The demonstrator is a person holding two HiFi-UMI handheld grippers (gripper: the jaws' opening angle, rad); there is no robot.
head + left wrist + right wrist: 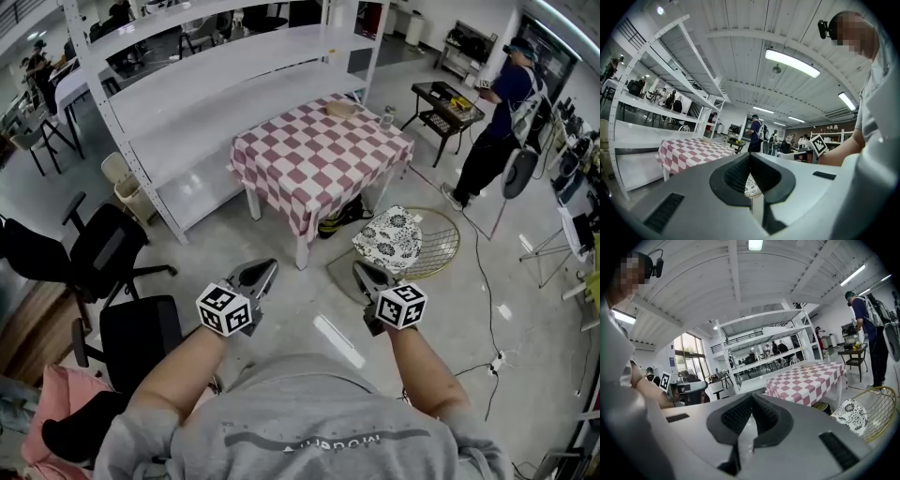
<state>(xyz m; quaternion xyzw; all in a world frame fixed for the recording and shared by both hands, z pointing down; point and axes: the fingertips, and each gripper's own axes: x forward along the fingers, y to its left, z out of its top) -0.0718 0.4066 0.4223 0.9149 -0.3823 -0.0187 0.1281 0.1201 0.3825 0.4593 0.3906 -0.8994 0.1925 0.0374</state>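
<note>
A sliver of the patterned cushion (751, 186) shows through the slit under the tips of the jaws of the left gripper (750, 155); the rest lies behind them. Ahead and right of the jaws of the right gripper (751, 397), the gold wire basket (876, 413) runs off the picture's rim and is partly covered by that cushion. Far beyond both pairs of jaws, the brown thing (338, 109) and bottle (387, 116) on the checked worktop (319, 155) are too small to tell, and the dark bag (342, 217) underneath is mostly hidden

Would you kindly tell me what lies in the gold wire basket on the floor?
A black-and-white patterned cloth bundle sits in the wire basket and covers part of it. Whatever lies beneath the bundle is hidden.
</note>
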